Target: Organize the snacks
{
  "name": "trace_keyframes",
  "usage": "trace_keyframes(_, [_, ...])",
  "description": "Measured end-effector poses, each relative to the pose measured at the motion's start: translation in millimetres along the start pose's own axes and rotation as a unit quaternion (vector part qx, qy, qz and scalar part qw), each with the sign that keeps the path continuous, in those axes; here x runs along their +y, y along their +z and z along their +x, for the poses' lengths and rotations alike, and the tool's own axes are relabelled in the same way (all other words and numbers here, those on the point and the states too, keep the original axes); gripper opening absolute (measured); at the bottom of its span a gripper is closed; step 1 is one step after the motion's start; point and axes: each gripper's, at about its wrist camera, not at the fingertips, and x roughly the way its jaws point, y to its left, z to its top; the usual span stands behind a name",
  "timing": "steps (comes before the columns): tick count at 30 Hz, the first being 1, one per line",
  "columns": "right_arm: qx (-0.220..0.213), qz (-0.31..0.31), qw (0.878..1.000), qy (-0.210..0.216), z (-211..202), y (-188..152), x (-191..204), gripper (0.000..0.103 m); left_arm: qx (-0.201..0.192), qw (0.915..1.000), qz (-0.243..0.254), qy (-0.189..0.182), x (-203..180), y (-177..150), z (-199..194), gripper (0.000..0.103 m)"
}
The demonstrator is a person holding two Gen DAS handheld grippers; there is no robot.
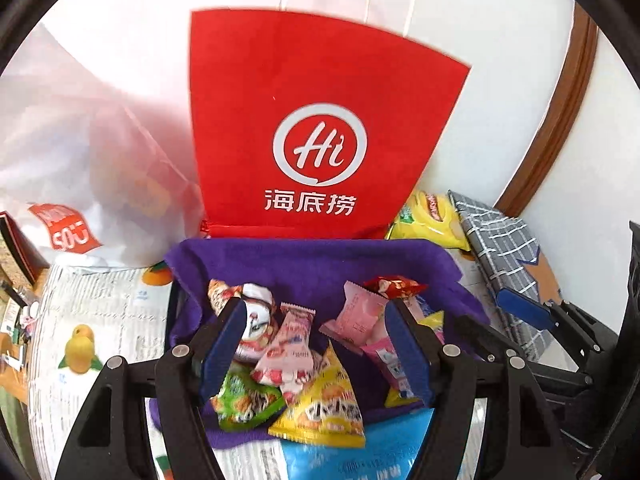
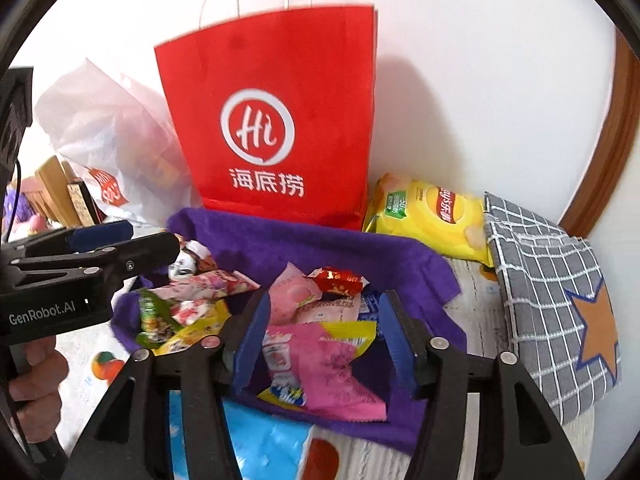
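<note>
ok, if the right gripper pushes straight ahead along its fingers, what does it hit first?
Probably the pink snack wrapper lying between the open right gripper fingers, on the purple cloth; depth is unclear.

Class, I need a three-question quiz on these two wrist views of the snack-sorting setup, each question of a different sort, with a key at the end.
1. True or false: the red paper bag lies flat on the table.
2. Multiple choice: the loose snack packets lie on A) a purple cloth B) a wooden tray C) a glass plate.
3. Fill in: right of the red paper bag, beside the grey checked pouch, lies a ______ chip bag.

Key
1. False: it stands upright behind the cloth.
2. A.
3. Yellow.

Both the left gripper and the right gripper hang open over the packets, holding nothing.
</note>
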Motion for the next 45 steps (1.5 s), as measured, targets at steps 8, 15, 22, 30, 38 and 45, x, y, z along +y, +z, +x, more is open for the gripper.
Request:
trace_keyframes(8, [0.012, 0.021, 1.0, -0.003, -49, -32, 15, 0.058, -0.004, 0.9997, 0.022, 0.013, -8, -34, -54, 0.07])
trace_keyframes(15, [-0.009, 0.018, 0.999, -0.049, -107, -73, 32, 0.082, -0.021, 0.9991, 0.014, 0.033, -10, -75, -104, 0.078])
trace_keyframes(22, [-0.049, 0.029, 0.996, -0.065, -166, -111, 41, 0.092, -0.041, 0.9984, 0.011, 0.038, -16, -110, -140, 0.083])
trace_keyframes(30, [-0.078, 0.071, 0.992, -0.065, -208, -139, 34, 0.099, -0.067, 0.9958, 0.033, 0.051, -34, -139, -175, 0.083])
trace_keyframes(38, [-0.102, 0.075, 0.99, -0.059, -240, -160, 32, 0.103, -0.074, 0.9955, 0.04, 0.045, -49, -157, -195, 0.083])
trace_keyframes(45, [-0.115, 0.083, 0.988, -0.055, -256, -167, 27, 0.103, -0.086, 0.9941, 0.039, 0.053, -55, -162, -208, 0.084])
